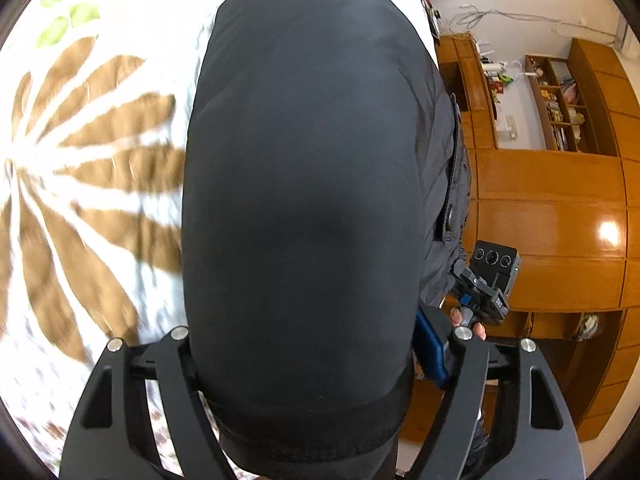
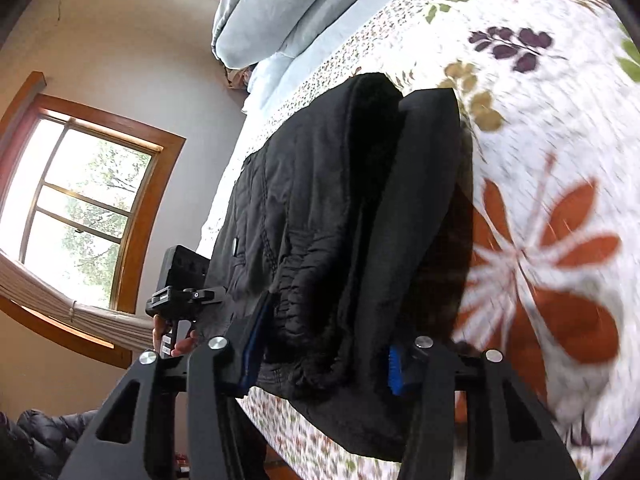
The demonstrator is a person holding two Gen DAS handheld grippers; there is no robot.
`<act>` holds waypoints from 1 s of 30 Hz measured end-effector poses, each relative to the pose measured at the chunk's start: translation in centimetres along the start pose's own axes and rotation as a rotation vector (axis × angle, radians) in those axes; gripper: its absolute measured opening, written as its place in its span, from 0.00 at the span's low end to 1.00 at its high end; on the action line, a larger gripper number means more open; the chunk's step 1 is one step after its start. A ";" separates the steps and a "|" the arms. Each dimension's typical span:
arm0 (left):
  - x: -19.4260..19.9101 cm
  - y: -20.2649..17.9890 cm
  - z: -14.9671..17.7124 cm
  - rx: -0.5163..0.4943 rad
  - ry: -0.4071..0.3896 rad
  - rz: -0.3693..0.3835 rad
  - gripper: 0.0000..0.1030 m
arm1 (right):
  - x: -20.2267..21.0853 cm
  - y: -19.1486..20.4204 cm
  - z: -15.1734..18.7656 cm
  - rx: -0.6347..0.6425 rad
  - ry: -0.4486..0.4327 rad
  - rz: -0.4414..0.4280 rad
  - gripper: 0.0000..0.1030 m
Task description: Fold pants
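The black pants (image 1: 304, 200) hang folded and fill the middle of the left wrist view, held above the floral bedspread (image 1: 80, 160). My left gripper (image 1: 316, 360) is shut on the pants; its fingertips are hidden by the cloth. In the right wrist view the pants (image 2: 328, 240) drape between the jaws, with the gathered waistband bunched near the blue pads (image 2: 394, 372). My right gripper (image 2: 324, 360) is shut on the pants. The right gripper (image 1: 480, 292) shows in the left view, beside the pants. The left gripper (image 2: 180, 296) shows in the right view.
The bed with the white floral bedspread (image 2: 540, 200) lies under the pants. Pale blue bedding (image 2: 288, 8) is piled at the bed's far end. Wooden cabinets and shelves (image 1: 560, 200) stand to the right. A window (image 2: 80, 208) is on the wall. A dark jacket (image 2: 40, 440) lies low at left.
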State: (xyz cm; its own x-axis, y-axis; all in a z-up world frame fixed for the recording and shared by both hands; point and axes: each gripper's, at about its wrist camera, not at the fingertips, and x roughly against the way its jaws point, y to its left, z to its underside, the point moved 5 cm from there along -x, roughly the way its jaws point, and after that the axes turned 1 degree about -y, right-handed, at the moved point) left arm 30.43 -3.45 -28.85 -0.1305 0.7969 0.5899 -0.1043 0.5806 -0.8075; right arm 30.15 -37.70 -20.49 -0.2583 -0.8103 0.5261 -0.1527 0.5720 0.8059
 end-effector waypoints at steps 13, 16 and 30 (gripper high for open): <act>0.8 1.1 -6.3 0.006 -0.043 -0.039 0.77 | -3.0 -0.9 -4.4 -0.013 0.000 -0.014 0.47; 0.6 1.0 -6.8 0.008 -0.041 -0.036 0.78 | -2.9 -1.1 -4.4 -0.016 0.000 -0.021 0.47; 0.4 0.9 -7.6 0.003 -0.049 -0.066 0.81 | -3.6 -1.8 -4.2 -0.040 -0.013 -0.050 0.49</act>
State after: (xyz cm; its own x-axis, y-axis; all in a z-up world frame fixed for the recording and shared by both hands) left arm 37.82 -1.30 -29.42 -0.1714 0.7477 0.6416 -0.1171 0.6311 -0.7668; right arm 35.35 -36.41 -22.71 -0.2640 -0.8359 0.4812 -0.1274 0.5248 0.8416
